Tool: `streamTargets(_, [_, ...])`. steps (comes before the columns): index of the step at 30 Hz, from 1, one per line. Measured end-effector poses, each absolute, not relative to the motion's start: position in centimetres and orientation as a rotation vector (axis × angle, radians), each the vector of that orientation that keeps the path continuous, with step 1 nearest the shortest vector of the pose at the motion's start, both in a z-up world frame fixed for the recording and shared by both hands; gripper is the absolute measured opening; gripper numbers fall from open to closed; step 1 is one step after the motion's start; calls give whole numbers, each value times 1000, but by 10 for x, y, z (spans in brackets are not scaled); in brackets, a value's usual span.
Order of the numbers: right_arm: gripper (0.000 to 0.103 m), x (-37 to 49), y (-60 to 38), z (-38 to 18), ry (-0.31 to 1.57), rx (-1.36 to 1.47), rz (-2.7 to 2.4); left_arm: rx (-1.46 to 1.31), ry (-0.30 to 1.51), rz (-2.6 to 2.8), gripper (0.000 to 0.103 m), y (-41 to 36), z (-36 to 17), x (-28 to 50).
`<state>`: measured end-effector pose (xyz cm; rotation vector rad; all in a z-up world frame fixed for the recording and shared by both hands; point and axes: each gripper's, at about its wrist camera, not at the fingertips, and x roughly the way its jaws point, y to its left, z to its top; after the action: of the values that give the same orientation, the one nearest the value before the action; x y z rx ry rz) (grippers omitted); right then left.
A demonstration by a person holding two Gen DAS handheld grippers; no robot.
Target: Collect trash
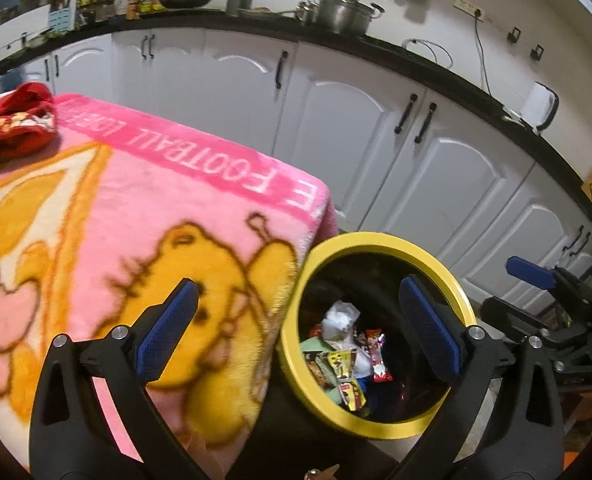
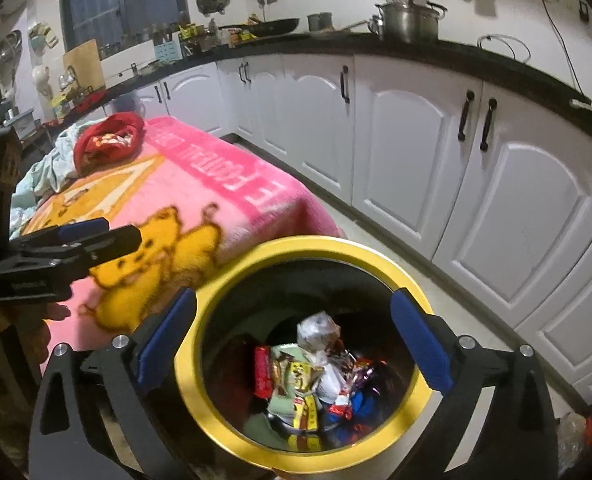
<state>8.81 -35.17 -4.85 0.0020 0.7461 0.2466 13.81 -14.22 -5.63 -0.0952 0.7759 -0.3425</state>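
Observation:
A black bin with a yellow rim (image 1: 376, 240) (image 2: 316, 246) stands beside a table covered by a pink cartoon blanket (image 1: 135, 200) (image 2: 199, 184). Several snack wrappers (image 1: 348, 364) (image 2: 312, 376) and a crumpled white bag lie inside the bin. My left gripper (image 1: 300, 308) is open and empty, one finger over the blanket edge, the other over the bin. My right gripper (image 2: 296, 320) is open and empty, straddling the bin's mouth from above. The right gripper shows at the right edge of the left wrist view (image 1: 536, 280); the left gripper shows at the left of the right wrist view (image 2: 75, 240).
A red cloth (image 1: 15, 120) (image 2: 107, 140) lies at the blanket's far end, with a pale cloth (image 2: 43, 172) beside it. White cabinets (image 1: 356, 140) (image 2: 416, 140) under a black counter with pots run behind. A plastic bag (image 2: 576, 432) lies on the floor at the right.

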Motion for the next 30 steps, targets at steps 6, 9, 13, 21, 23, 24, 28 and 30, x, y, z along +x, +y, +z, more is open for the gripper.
streamTargets(6, [96, 77, -323, -22, 717, -33, 268, -111, 731, -297, 92, -115, -38, 124])
streamTargets(9, [97, 68, -311, -13, 698, -42, 265, -115, 708, -284, 92, -102, -29, 116])
streamTargets(13, [97, 55, -294, -7, 704, -12, 256, -109, 674, -267, 92, -88, -17, 101])
streamTargets(21, [97, 18, -264, 1, 588, -76, 201, -62, 603, -217, 92, -66, -6, 64])
streamTargets(23, [97, 10, -259, 1, 562, -95, 193, -56, 592, -202, 92, -62, -7, 57])
streamTargets(24, [97, 4, -255, 1, 541, -107, 192, -55, 586, -196, 92, -60, -8, 53])
streamTargets(28, [97, -8, -251, -2, 484, -116, 165, -46, 554, -169, 92, -52, -12, 37])
streamTargets(30, [97, -14, -249, -3, 446, -122, 153, -42, 533, -156, 92, -50, -13, 30])
